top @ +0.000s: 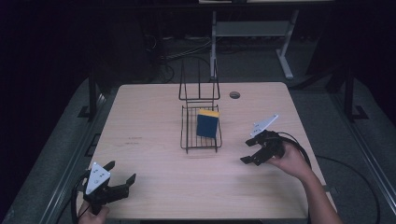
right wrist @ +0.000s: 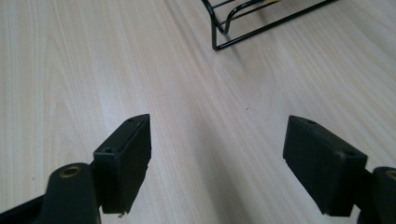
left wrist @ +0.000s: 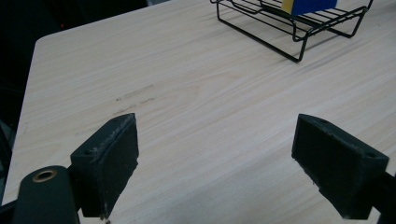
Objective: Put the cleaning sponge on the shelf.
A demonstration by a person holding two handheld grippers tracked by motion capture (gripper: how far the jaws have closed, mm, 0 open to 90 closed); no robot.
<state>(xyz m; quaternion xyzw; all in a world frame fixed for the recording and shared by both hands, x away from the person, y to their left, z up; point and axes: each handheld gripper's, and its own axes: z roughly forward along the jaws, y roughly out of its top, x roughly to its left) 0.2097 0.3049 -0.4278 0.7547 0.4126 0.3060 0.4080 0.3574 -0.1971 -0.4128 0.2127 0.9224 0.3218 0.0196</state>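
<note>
At about seven o'clock on the pale wooden counter, near its front-left corner, the left gripper sits low in a hand, a grey three-cornered plate on top and its jaws spread wide with only bare wood between them; the left gripper view shows the same, two black pads far apart over the grain. Moving toward the middle, a black wire rack stands just past the centre of the counter, its tall wire back rising at the twelve o'clock end. In its tray a blue sponge with a yellow edge leans tilted toward the rack's three o'clock side, yellow strip uppermost. Beyond the rack, around one o'clock, a small round grommet hole is set into the counter. At roughly four o'clock, well apart from the rack, the right gripper is held in a hand, angled toward the rack's near corner; its jaws gape wide, nothing between them, and the right gripper view shows the rack's corner ahead.
</note>
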